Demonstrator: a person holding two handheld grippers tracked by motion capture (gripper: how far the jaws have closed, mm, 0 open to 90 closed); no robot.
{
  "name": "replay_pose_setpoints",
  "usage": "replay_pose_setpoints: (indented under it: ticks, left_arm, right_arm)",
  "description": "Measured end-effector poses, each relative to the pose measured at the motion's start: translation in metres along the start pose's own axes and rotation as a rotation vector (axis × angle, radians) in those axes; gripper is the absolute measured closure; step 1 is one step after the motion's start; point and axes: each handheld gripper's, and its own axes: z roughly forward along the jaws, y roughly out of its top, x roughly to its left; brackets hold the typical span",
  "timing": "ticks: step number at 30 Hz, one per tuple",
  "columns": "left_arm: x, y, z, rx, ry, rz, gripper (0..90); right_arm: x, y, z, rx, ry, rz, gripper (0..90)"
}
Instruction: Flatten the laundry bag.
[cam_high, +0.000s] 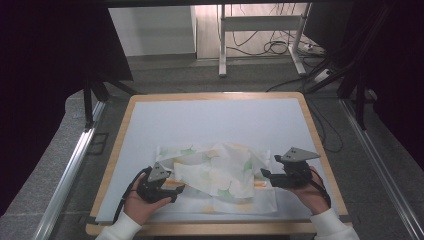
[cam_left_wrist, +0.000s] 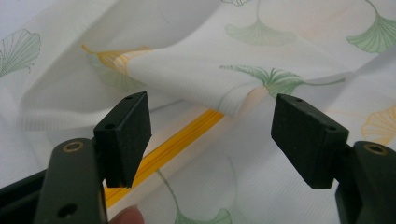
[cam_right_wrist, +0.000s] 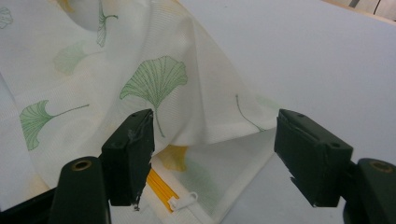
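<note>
Both grippers are seen low in the high view, each held in a hand that enters from the bottom edge. At lower left of that frame the left gripper (cam_high: 172, 189) is set against the left edge of a white cloth cover (cam_high: 220, 172) printed with green and orange ginkgo leaves. In the left gripper view its jaws are spread wide with nothing between them; a folded flap of the cover is seen just beyond the gap, and an orange zipper (cam_left_wrist: 163, 151) runs diagonally from the lower left toward the centre, under the flap. A fingertip (cam_left_wrist: 126, 217) is visible at the bottom edge of that frame.

At lower right of the high view the right gripper (cam_high: 265, 175) is held at the right edge of the cover, its grey three-cornered plate on top. In the right gripper view its jaws are likewise spread and empty, and a raised corner of the cover is seen between and beyond them. Below, a short stretch of the orange zipper and its white pull tab (cam_right_wrist: 182, 201) are seen at the bottom centre.

The cover lies rumpled and partly folded on the pale surface (cam_high: 215, 120), in the lower middle of the high view, between the two grippers.
</note>
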Motion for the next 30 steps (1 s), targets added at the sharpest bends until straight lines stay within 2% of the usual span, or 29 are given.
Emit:
replay_pose_setpoints:
  ticks: [4, 6, 9, 11, 14, 15, 16, 17, 21, 27, 28, 30]
  left_arm:
    - [0.001, 0.003, 0.003, -0.012, 0.003, -0.017, 32.2]
    - [0.000, 0.005, 0.004, -0.011, -0.009, -0.022, 34.4]
    - [0.000, 0.007, 0.006, -0.007, -0.012, -0.033, 46.3]
    - [0.002, 0.008, 0.007, -0.005, -0.032, -0.039, 54.0]
    - [0.004, 0.007, 0.008, 0.000, -0.046, -0.053, 66.5]
    - [0.005, 0.007, 0.008, -0.001, -0.049, -0.050, 74.0]
    - [0.005, 0.007, 0.007, -0.002, -0.051, -0.050, 74.0]
    - [0.006, 0.007, 0.007, -0.003, -0.056, -0.052, 79.1]
    - [0.007, 0.007, 0.006, -0.007, -0.064, -0.059, 81.9]
    - [0.009, 0.007, 0.008, -0.004, -0.068, -0.059, 86.7]
    - [0.009, 0.008, 0.008, -0.004, -0.067, -0.059, 87.7]
    - [0.009, 0.008, 0.008, -0.005, -0.068, -0.056, 87.9]
  right_arm:
    - [0.002, 0.001, -0.001, -0.002, -0.001, -0.006, 28.8]
    - [0.002, 0.001, -0.001, -0.004, -0.003, -0.013, 28.8]
    - [0.007, 0.003, -0.002, -0.013, -0.023, -0.027, 26.9]
    - [0.011, 0.006, -0.004, -0.022, -0.035, -0.038, 25.7]
    - [0.018, 0.011, -0.007, -0.039, -0.017, -0.063, 25.5]
    - [0.025, 0.014, -0.007, -0.045, 0.002, -0.080, 25.5]
    - [0.025, 0.014, -0.007, -0.045, 0.002, -0.080, 25.5]
    - [0.031, 0.016, -0.006, -0.045, 0.019, -0.102, 25.3]
    - [0.039, 0.019, -0.004, -0.042, 0.033, -0.130, 25.1]
    - [0.055, 0.027, 0.004, -0.039, 0.077, -0.175, 25.1]
    - [0.061, 0.030, 0.009, -0.036, 0.091, -0.188, 25.1]
    - [0.064, 0.030, 0.011, -0.035, 0.096, -0.193, 25.1]
